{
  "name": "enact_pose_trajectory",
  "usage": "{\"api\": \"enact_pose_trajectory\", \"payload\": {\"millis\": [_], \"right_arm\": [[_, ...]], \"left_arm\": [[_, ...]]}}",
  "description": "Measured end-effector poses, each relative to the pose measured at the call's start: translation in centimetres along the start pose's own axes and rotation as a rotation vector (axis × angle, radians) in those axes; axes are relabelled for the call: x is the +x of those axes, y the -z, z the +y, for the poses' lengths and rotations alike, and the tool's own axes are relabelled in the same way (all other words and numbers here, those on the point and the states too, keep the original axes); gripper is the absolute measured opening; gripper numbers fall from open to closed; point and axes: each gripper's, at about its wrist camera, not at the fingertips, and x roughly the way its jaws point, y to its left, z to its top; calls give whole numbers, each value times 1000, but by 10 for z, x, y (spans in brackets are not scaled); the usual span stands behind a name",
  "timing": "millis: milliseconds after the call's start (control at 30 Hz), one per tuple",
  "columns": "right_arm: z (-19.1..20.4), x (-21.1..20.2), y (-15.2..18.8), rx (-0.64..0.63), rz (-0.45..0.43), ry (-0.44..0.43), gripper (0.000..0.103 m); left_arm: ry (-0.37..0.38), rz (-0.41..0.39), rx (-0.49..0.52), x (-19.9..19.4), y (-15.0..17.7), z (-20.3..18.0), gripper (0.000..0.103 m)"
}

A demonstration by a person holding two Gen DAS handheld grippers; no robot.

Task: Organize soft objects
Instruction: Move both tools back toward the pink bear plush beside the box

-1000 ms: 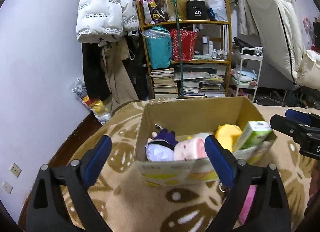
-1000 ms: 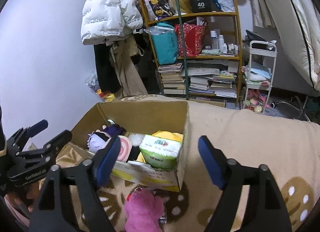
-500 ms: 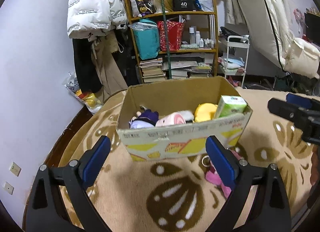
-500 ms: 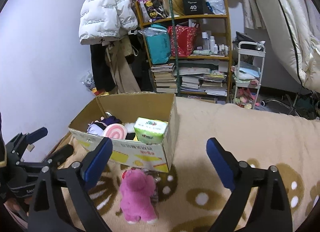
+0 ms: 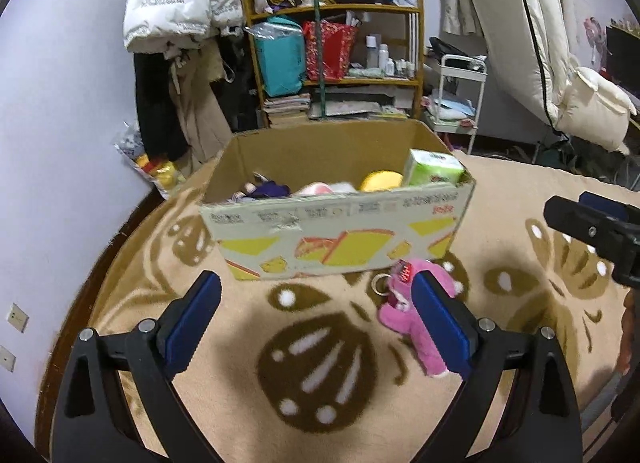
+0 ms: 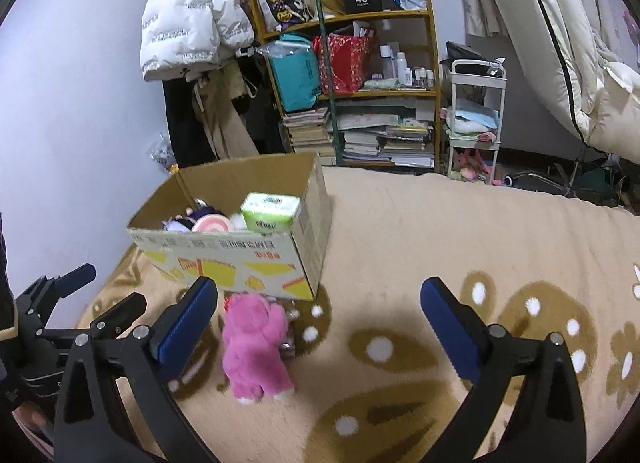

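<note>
A pink plush toy (image 6: 256, 347) with a metal keyring lies on the patterned beige blanket just in front of the open cardboard box (image 6: 240, 259). In the left wrist view the same plush toy (image 5: 408, 311) is partly hidden behind the right finger, and the box (image 5: 340, 235) stands beyond it. Inside the box sit a green tissue pack (image 6: 270, 213), a pink-and-white round plush (image 6: 212, 225), a purple doll (image 5: 266, 189) and a yellow soft thing (image 5: 380, 181). My left gripper (image 5: 316, 319) is open and holds nothing. My right gripper (image 6: 316, 327) is open wide and holds nothing, with the plush low between its fingers.
A wooden shelf (image 6: 352, 83) with bags, bottles and stacked books stands behind the box. A white puffer jacket (image 6: 192, 11) hangs at the left, a small white trolley (image 6: 476, 115) and a cream recliner (image 5: 540, 35) at the right. Floor edge and wall lie left of the blanket.
Both grippers have pulled back from the box, so it looks smaller and farther. The pink plush in front of it has come fully into view. The right jaws widened slightly.
</note>
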Motion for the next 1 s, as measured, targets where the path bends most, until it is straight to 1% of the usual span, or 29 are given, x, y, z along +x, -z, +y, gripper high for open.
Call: {"api": "enact_pose_trajectory", "payload": {"millis": [167, 367, 533, 667, 733, 900, 1000], "right_arm": [[-4, 2, 4, 9, 7, 1, 103], [-12, 15, 3, 29, 23, 18, 103], [-17, 30, 4, 51, 61, 25, 103], [-24, 48, 6, 93, 121, 0, 103], [-26, 55, 6, 109, 136, -6, 103], [-29, 71, 8, 131, 158, -15, 103], [-31, 80, 9, 148, 180, -13, 103]], "left_arm": [[33, 25, 21, 11, 7, -11, 95], [91, 55, 14, 26, 7, -21, 95], [119, 77, 27, 42, 7, -31, 95], [155, 123, 15, 56, 11, -36, 95], [171, 140, 15, 61, 14, -40, 95], [178, 165, 32, 71, 17, -49, 95], [202, 192, 35, 80, 19, -54, 95]]}}
